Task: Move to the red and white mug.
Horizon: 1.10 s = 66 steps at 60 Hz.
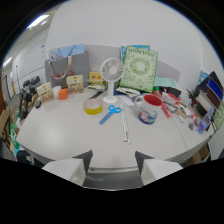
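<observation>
hand-held gripper [113, 161] open, red and white mug [148, 108] well beyond its fingers.

A red interior and a white outside with a dark blue patterned band near the base are shown by the mug [149, 106]. Blue handles are seen on the scissors [110, 114], yellow on the tape roll [93, 106], white on the fan [111, 73]. A green-and-white pattern is carried by the upright box [139, 68].

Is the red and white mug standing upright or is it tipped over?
Upright. The red and white mug stands on the table with its red rim facing up, far beyond the open hand-held gripper.
</observation>
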Available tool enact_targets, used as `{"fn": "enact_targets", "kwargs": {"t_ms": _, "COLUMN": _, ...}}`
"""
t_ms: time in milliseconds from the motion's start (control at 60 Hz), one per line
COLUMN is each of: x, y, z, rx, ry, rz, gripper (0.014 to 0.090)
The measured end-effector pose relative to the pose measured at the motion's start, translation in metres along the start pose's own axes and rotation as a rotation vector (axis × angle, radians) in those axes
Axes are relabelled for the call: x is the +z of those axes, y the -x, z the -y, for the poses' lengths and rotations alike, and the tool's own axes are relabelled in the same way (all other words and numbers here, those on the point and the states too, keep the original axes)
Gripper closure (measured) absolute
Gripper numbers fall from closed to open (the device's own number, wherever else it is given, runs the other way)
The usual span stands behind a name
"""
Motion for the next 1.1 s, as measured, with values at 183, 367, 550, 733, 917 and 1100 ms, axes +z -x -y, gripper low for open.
{"fn": "enact_targets", "kwargs": {"t_ms": 183, "x": 0.016, "y": -0.063, "z": 0.004, "rx": -0.012, "ry": 0.000, "rz": -0.003, "gripper": 0.0203}}
{"fn": "enact_targets", "kwargs": {"t_ms": 367, "x": 0.039, "y": -0.101, "z": 0.012, "rx": -0.016, "ry": -0.004, "rz": 0.015, "gripper": 0.0208}}
{"fn": "enact_targets", "kwargs": {"t_ms": 550, "x": 0.069, "y": -0.118, "z": 0.025, "rx": -0.015, "ry": -0.003, "rz": 0.033, "gripper": 0.0205}}
{"fn": "enact_targets", "kwargs": {"t_ms": 733, "x": 0.097, "y": -0.123, "z": 0.037, "rx": -0.013, "ry": 0.000, "rz": 0.053, "gripper": 0.0205}}
{"fn": "enact_targets", "kwargs": {"t_ms": 917, "x": 0.119, "y": -0.126, "z": 0.047, "rx": -0.015, "ry": 0.003, "rz": 0.056, "gripper": 0.0204}}
{"fn": "enact_targets", "kwargs": {"t_ms": 1100, "x": 0.132, "y": -0.131, "z": 0.053, "rx": -0.014, "ry": 0.009, "rz": 0.051, "gripper": 0.0204}}
